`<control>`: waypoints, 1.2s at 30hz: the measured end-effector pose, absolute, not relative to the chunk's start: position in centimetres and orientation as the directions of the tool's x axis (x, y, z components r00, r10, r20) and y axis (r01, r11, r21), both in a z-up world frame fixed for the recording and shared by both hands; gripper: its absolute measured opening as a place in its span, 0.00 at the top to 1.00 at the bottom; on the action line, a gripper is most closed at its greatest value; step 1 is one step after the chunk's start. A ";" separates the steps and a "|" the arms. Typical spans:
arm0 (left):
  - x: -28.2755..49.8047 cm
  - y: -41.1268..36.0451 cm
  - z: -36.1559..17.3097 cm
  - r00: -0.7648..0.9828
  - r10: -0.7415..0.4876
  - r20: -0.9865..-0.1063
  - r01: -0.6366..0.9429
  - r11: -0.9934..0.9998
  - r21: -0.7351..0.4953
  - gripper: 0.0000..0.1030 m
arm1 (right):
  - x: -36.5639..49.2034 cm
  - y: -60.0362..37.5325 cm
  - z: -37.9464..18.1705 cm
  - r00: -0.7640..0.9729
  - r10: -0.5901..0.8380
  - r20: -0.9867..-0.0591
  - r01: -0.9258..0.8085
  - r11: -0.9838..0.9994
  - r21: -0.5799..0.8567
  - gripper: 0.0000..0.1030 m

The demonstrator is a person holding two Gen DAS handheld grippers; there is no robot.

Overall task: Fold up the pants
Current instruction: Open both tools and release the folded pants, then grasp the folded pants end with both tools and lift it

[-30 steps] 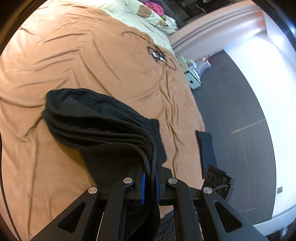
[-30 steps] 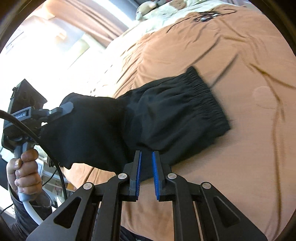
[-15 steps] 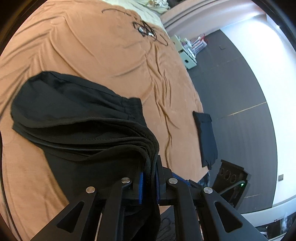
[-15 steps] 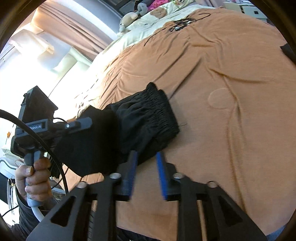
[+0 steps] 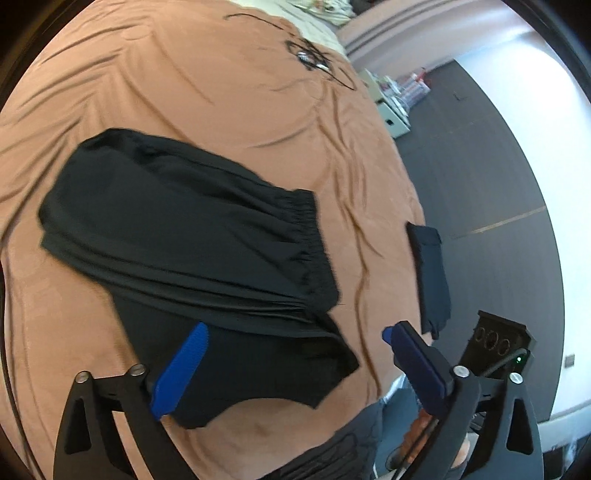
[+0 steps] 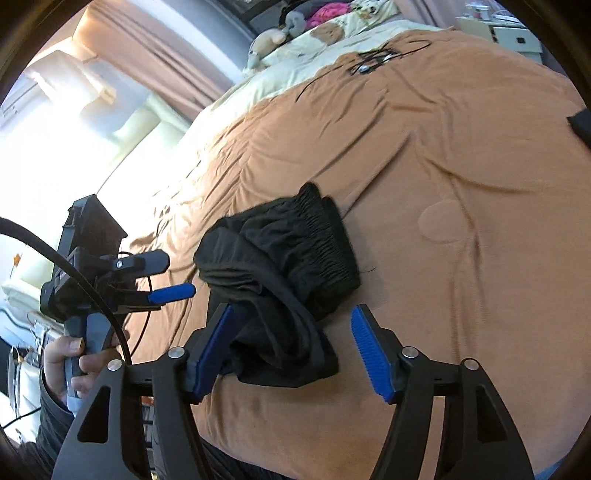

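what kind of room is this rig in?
Most likely a bedroom. The black pants lie on a bed with a tan cover, pillows and soft toys sit at its far end, and curtains hang by a bright window.

Pants (image 5: 192, 236): far edge blurring; underside lying hidden against the bedspread (image 5: 184, 85).
Dark cloth (image 5: 430, 273), right of the pants: lower end hanging over the bedspread's edge, kind unclear.
Cables (image 5: 314, 61), beyond the pants: too small to identify.
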State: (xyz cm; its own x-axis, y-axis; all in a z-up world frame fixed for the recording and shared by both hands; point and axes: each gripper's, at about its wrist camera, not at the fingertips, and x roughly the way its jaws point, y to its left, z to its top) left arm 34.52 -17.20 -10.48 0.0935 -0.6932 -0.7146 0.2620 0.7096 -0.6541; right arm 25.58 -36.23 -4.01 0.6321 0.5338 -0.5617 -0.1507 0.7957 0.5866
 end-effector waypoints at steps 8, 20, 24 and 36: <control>35.8 -13.1 -13.2 0.126 -0.663 -0.738 0.160 0.748 -0.645 0.01 | 27.8 -33.8 -5.2 0.568 0.535 -0.625 -0.161 0.817 0.553 0.36; 39.1 -10.5 -16.9 0.161 -0.649 -0.744 0.041 0.757 -0.652 0.01 | 29.2 -32.6 -5.6 0.557 0.511 -0.655 -0.169 0.842 0.513 0.36; 39.8 -10.9 -17.5 0.159 -0.645 -0.747 0.030 0.760 -0.650 0.01 | 29.4 -32.5 -5.9 0.557 0.511 -0.655 -0.168 0.841 0.514 0.42; 42.1 -7.5 -16.9 0.283 -0.565 -0.775 -0.055 0.797 -0.602 0.48 | 29.3 -32.7 -6.7 0.536 0.528 -0.659 -0.168 0.832 0.529 0.76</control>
